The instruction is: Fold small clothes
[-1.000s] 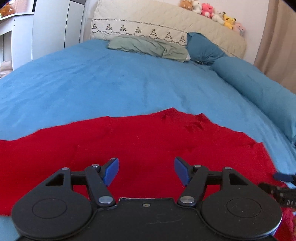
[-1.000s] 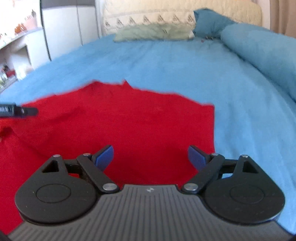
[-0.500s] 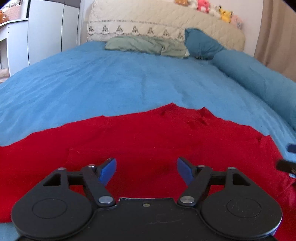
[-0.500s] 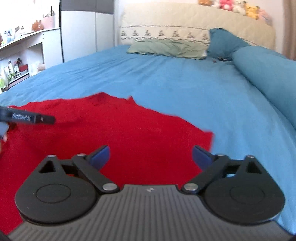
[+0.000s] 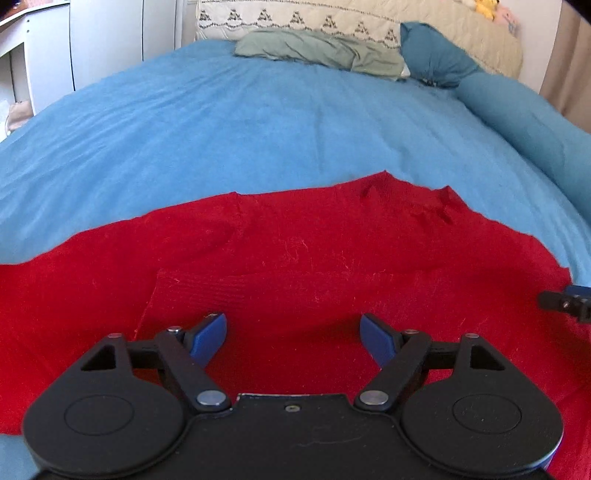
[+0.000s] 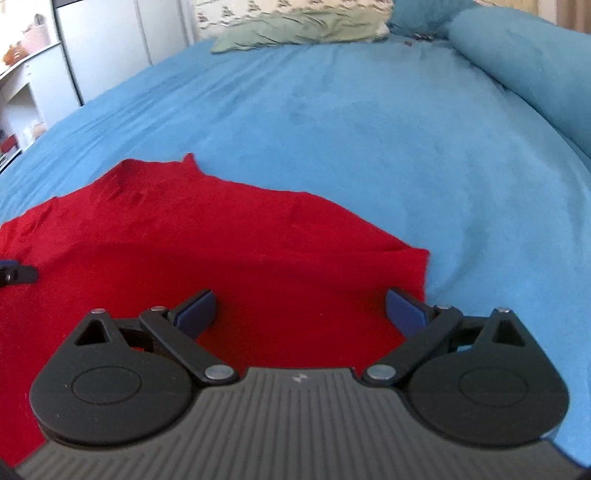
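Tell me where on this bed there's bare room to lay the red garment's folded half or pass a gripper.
Bare blue bedspread stretches between the red garment and the green pillow, and right of the garment's edge up to the blue bolster. It is crowded near you: the open left gripper and right gripper both sit over the garment.

The right gripper (image 6: 301, 308) hangs low over a red garment (image 6: 207, 243) spread on a blue bed (image 6: 369, 122), its blue-padded jaws wide apart and holding nothing, the right pad just at the cloth's right edge. At the far left edge, a black tip of the left gripper (image 6: 16, 275) shows over the red cloth. Beyond lie a green pillow (image 6: 299, 27), a blue bolster (image 6: 524, 62) and a white cabinet (image 6: 110, 48).
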Tool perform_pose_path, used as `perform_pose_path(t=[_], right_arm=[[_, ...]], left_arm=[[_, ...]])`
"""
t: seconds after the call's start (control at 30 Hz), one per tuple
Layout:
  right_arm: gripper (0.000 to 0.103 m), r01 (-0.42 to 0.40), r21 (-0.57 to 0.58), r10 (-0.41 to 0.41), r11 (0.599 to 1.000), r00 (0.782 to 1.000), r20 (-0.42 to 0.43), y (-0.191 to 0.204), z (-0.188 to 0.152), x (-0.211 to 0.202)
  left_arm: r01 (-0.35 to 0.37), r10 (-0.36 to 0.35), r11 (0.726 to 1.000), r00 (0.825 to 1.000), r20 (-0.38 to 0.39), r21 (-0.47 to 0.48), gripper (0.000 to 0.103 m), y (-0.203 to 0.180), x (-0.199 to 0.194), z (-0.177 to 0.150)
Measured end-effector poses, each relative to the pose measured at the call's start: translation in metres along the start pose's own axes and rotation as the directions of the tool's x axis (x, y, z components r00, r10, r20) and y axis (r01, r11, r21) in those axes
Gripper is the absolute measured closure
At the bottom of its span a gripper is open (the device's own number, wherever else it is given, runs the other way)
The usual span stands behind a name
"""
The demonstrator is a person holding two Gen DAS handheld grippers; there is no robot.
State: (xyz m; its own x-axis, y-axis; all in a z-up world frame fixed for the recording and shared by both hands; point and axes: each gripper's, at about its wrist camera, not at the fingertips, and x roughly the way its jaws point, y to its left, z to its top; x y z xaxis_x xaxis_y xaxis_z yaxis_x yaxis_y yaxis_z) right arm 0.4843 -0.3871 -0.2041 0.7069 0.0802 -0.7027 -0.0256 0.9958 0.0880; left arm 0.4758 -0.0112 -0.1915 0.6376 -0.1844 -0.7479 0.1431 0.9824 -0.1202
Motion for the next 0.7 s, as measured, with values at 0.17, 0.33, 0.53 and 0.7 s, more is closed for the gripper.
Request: perform_pose_path(t=[0.17, 0.33, 0.53, 0.7], right_arm=[[0.0, -0.081, -0.071, 0.081, 0.994, 0.997, -0.007, 0.024, -0.012, -0.051], [0.0, -0.042, -0.114, 0.03, 0.993, 0.993, -0.113, 0.03, -0.032, -0.062], [0.0, -0.056, -0.218, 0.053, 0.974, 0.998, -0.021, 0.085, 0.003, -0.132], [0.0, -0.133, -0.195, 0.13, 0.972, 0.991, -0.027, 0.168, 0.036, -0.149]], left_arm=[[-0.069, 0.069, 0.998, 0.997, -0.037, -0.003, 0.019, -0.006, -0.02, 0.004], [-0.096, 0.09, 0.991, 0.994, -0.065, -0.095, 0.019, 0.015, -0.054, -0.008], [-0.134, 0.137, 0.955, 0.991, -0.009, -0.265, 0.017, 0.066, -0.14, -0.002], [-0.198, 0.24, 0.882, 0.97, 0.045, -0.428, 0.002, 0.13, -0.211, -0.003]])
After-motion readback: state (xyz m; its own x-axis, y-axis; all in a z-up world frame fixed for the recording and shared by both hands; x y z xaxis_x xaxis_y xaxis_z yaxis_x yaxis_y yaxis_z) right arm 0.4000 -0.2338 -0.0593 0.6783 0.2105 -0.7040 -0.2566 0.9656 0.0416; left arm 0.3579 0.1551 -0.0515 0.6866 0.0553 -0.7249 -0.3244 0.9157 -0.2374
